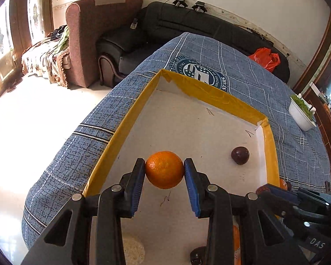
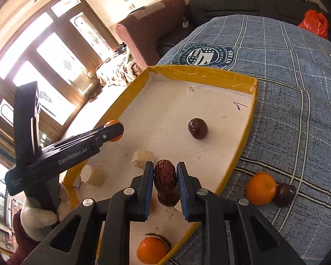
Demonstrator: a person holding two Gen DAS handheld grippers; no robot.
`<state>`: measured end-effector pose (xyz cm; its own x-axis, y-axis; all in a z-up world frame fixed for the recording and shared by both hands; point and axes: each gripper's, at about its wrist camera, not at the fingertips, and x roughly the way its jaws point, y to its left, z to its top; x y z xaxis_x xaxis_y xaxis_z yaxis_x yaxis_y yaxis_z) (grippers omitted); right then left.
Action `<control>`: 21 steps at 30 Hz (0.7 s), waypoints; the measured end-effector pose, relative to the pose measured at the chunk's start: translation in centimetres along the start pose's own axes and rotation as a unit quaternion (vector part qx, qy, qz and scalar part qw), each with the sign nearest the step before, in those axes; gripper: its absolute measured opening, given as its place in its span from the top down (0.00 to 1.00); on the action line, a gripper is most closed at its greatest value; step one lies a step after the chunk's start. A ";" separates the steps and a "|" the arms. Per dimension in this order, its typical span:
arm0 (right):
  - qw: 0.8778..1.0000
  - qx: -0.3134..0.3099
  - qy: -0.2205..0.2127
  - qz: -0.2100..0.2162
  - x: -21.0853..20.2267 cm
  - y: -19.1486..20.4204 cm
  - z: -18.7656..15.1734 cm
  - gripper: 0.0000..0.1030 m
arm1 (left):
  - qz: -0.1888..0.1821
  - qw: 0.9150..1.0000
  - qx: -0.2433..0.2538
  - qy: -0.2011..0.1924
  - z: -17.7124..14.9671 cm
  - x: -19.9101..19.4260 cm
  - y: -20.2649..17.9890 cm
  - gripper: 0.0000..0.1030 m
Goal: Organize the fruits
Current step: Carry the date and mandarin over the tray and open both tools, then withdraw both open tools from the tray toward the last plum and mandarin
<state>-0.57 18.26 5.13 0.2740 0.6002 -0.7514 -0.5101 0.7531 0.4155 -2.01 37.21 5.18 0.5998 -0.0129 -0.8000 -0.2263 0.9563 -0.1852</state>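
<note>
Round orange mandarin is clamped between the blue pads of the left gripper, held above the white floor of the shallow yellow-rimmed cardboard tray. Right gripper pinches a wrinkled dark-red date over the tray's near part. A dark purple round fruit lies loose mid-tray. Second mandarin and another dark fruit sit touching on the blue plaid cloth, just beside the tray.
</note>
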 end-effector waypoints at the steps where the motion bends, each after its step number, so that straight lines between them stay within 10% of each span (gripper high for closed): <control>1: 1.000 -0.001 0.004 -0.005 0.7 0.1 0.2 0.76 | -0.004 1.000 -0.002 0.000 0.0 -0.1 0.2 0.65; 7: 1.000 -0.002 0.018 -0.020 2.7 0.3 0.3 0.72 | -0.014 1.000 -0.024 -0.010 0.0 -0.9 1.8 0.39; 10: 1.000 0.002 0.015 -0.020 2.9 0.3 0.9 0.54 | -0.029 0.999 -0.045 -0.012 -0.1 -1.7 2.4 0.36; 21: 0.991 0.028 -0.051 -0.120 -3.9 -5.4 1.0 0.50 | -0.100 0.989 -0.089 -0.062 -3.9 -8.2 2.3 0.21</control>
<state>1.93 12.12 6.38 0.4647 0.4247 -0.7769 -0.3749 0.8893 0.2619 -10.45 38.41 9.11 0.7329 -0.1499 -0.6636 -0.2190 0.8715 -0.4387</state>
